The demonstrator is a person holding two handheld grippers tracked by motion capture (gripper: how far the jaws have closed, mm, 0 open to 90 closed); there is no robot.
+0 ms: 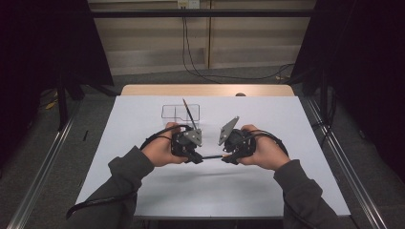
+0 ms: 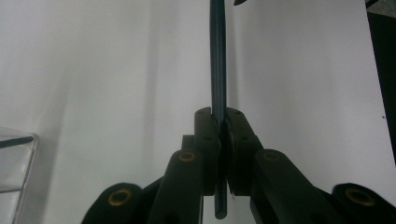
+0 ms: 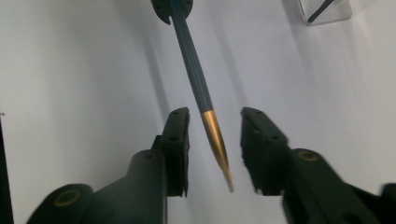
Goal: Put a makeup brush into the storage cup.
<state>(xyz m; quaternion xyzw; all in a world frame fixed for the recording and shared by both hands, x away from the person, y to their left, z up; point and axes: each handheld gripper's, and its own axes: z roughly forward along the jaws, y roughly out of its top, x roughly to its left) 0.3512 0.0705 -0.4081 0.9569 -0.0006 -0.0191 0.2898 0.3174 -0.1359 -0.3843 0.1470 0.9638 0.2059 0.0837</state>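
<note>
High view: the left gripper [image 1: 195,157] and the right gripper [image 1: 228,159] face each other just above the white table [image 1: 143,114], near the person's edge, with a thin dark brush [image 1: 211,156] lying level between them; in the left gripper view the two black jaws are clamped tight on the brush [image 2: 218,60], whose blunt end pokes out behind the pads while the long shaft runs away from them; in the right gripper view the jaws stand apart, and the brush's gold ferrule [image 3: 216,140] and pale tip hang in the gap, touching neither pad, a little nearer the left-hand jaw; the left gripper's jaws [image 3: 172,7] show at the top of that view, round the shaft; farther off, a clear holder [image 1: 180,112] stands on the table beyond the left gripper, with a second brush [image 1: 189,112] leaning in it; nothing lies between the two grippers but the held brush; a wooden strip [image 1: 205,89] borders the table's far edge.
</note>
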